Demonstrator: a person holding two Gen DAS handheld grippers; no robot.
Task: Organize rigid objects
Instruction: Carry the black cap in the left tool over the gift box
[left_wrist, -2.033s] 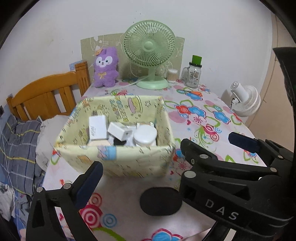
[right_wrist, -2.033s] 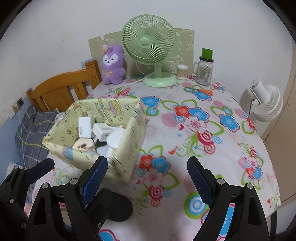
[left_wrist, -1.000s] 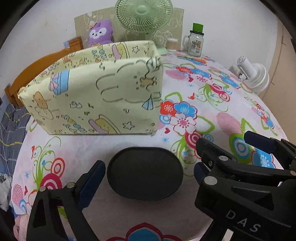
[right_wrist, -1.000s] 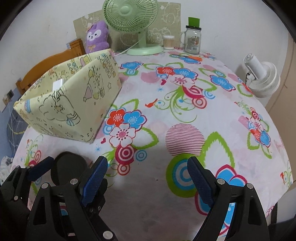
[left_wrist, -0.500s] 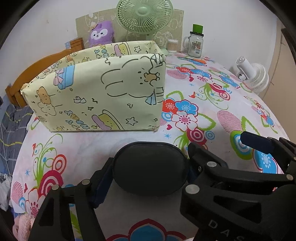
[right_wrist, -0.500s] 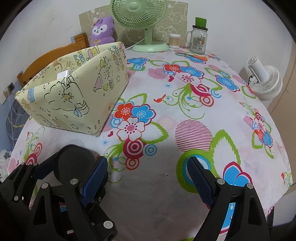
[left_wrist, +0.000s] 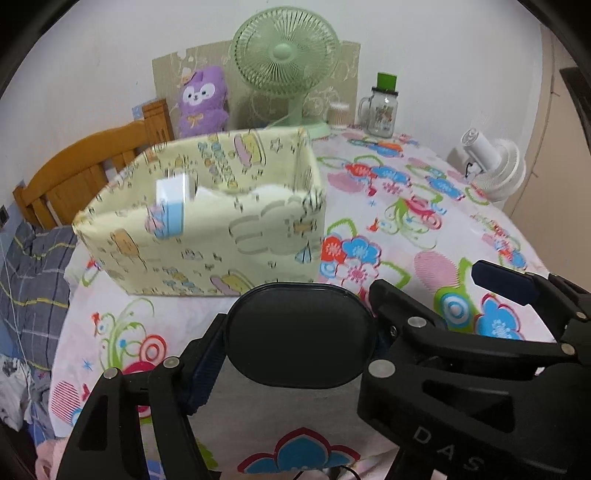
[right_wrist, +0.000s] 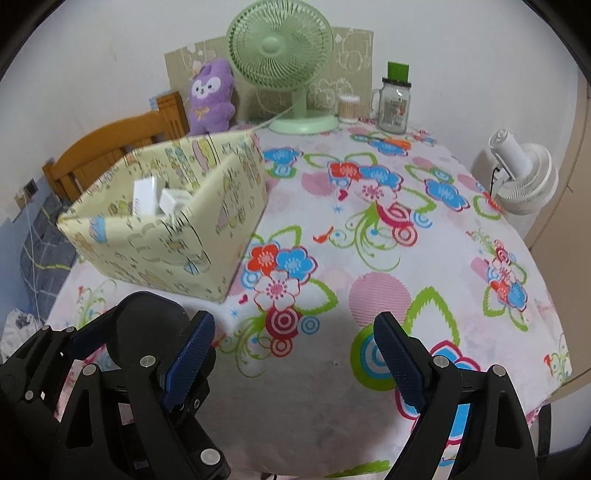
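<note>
My left gripper (left_wrist: 300, 338) is shut on a black oval case (left_wrist: 301, 334) and holds it above the floral tablecloth, in front of the yellow cartoon-print storage box (left_wrist: 229, 236). The case also shows at the lower left of the right wrist view (right_wrist: 147, 326), between the left gripper's fingers. White chargers and small items (right_wrist: 159, 201) lie inside the box (right_wrist: 207, 221). My right gripper (right_wrist: 291, 354) is open and empty, low over the table's front part, to the right of the left gripper.
A green desk fan (right_wrist: 280, 48), a purple plush (right_wrist: 212, 98), a cotton swab jar (right_wrist: 348, 108) and a glass mug jar with a green lid (right_wrist: 395, 99) stand at the table's far edge. A white floor fan (right_wrist: 524, 177) stands off the right side. A wooden bed frame (left_wrist: 81, 170) lies to the left.
My left gripper closed on the black oval case and lifted it off the cloth. Both cameras rose, so the inside of the box shows again. The right gripper stayed open.
</note>
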